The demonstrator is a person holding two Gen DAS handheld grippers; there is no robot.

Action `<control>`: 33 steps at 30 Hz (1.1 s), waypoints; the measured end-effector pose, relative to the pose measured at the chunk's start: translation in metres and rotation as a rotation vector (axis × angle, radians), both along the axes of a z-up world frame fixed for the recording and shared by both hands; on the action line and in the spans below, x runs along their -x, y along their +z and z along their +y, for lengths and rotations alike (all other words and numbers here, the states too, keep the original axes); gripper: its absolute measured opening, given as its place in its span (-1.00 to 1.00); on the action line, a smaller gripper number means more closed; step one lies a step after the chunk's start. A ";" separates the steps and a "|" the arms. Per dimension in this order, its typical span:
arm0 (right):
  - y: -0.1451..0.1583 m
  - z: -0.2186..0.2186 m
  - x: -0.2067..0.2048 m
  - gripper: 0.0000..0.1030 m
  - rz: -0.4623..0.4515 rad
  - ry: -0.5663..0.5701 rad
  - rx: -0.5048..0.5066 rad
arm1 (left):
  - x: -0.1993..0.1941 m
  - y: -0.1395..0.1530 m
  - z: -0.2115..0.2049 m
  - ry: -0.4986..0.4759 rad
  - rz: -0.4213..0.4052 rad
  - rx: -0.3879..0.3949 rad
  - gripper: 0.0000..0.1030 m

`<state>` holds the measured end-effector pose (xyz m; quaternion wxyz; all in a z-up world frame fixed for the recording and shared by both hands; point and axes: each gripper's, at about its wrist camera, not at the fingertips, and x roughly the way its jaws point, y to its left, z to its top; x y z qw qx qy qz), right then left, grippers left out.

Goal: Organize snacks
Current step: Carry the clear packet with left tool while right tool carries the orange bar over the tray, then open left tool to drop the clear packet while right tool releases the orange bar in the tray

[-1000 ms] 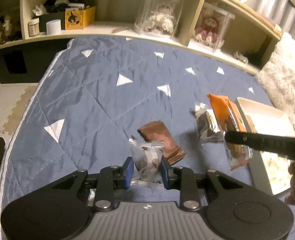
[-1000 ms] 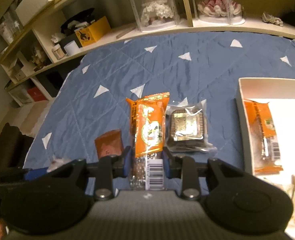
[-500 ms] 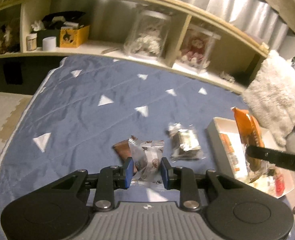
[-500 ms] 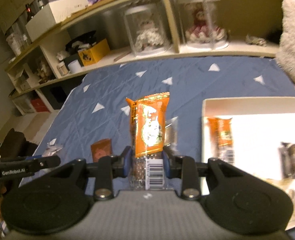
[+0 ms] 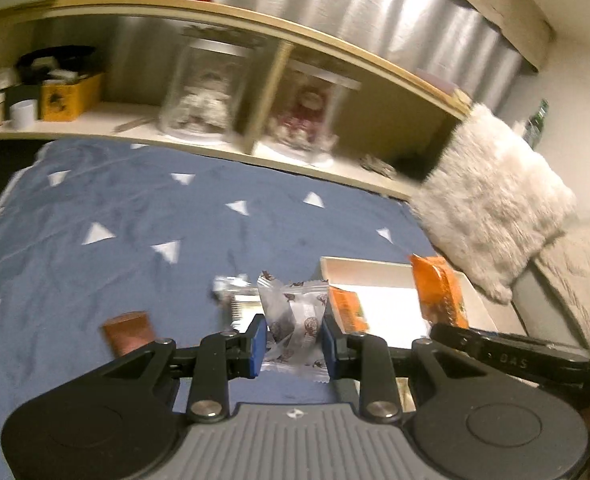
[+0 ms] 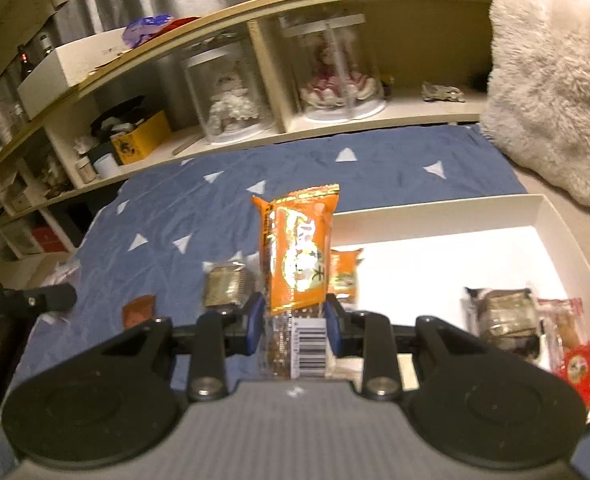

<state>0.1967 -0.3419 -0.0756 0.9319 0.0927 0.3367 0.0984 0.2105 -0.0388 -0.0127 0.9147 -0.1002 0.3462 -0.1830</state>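
My left gripper (image 5: 293, 342) is shut on a clear-and-white wrapped snack (image 5: 295, 320) and holds it above the blue quilt, near the left edge of the white tray (image 5: 375, 270). My right gripper (image 6: 294, 322) is shut on a long orange snack packet (image 6: 297, 252), upright over the tray's left edge (image 6: 435, 214); the packet also shows in the left wrist view (image 5: 439, 292). The tray holds another orange packet (image 6: 345, 276), a dark wrapped cake (image 6: 503, 316) and a red packet (image 6: 573, 356). A brown packet (image 5: 127, 332) and a clear-wrapped dark cake (image 6: 225, 286) lie on the quilt.
The blue quilt with white triangles (image 5: 135, 220) covers the surface. A wooden shelf (image 6: 255, 28) with glass domes and boxes runs along the back. A fluffy white cushion (image 5: 491, 200) lies at the right, beyond the tray.
Both grippers have lifted and moved right toward the tray with their snacks still held. The tray now fills more of the right wrist view.
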 end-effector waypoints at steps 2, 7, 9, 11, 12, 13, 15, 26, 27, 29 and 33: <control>-0.001 -0.009 -0.002 -0.28 -0.002 -0.013 0.004 | -0.004 -0.002 -0.018 -0.032 0.005 -0.007 -0.39; -0.009 -0.033 -0.016 -0.28 0.000 -0.068 0.003 | -0.011 -0.011 -0.063 -0.118 0.029 -0.015 -0.39; -0.014 -0.042 -0.023 -0.28 0.002 -0.085 0.008 | -0.011 -0.018 -0.078 -0.154 0.054 -0.013 -0.39; -0.017 -0.049 -0.030 -0.28 0.001 -0.101 0.016 | -0.010 -0.028 -0.090 -0.183 0.093 -0.010 -0.39; -0.019 -0.051 -0.033 -0.28 0.003 -0.107 0.018 | -0.008 -0.034 -0.095 -0.197 0.117 -0.006 -0.39; -0.021 -0.054 -0.036 -0.28 0.006 -0.112 0.020 | -0.007 -0.039 -0.100 -0.210 0.142 -0.001 -0.39; -0.026 -0.059 -0.045 -0.28 0.017 -0.122 0.020 | -0.005 -0.048 -0.106 -0.226 0.181 0.009 -0.39; -0.054 -0.078 -0.077 -0.28 0.094 -0.164 0.021 | -0.001 -0.081 -0.126 -0.259 0.269 -0.033 -0.39; -0.056 -0.079 -0.079 -0.28 0.097 -0.164 0.020 | 0.000 -0.083 -0.126 -0.258 0.270 -0.040 -0.39; -0.058 -0.078 -0.082 -0.28 0.098 -0.158 0.018 | 0.000 -0.085 -0.127 -0.252 0.268 -0.057 -0.38; -0.057 -0.078 -0.085 -0.23 0.065 -0.144 -0.006 | 0.000 -0.085 -0.127 -0.250 0.268 -0.061 0.09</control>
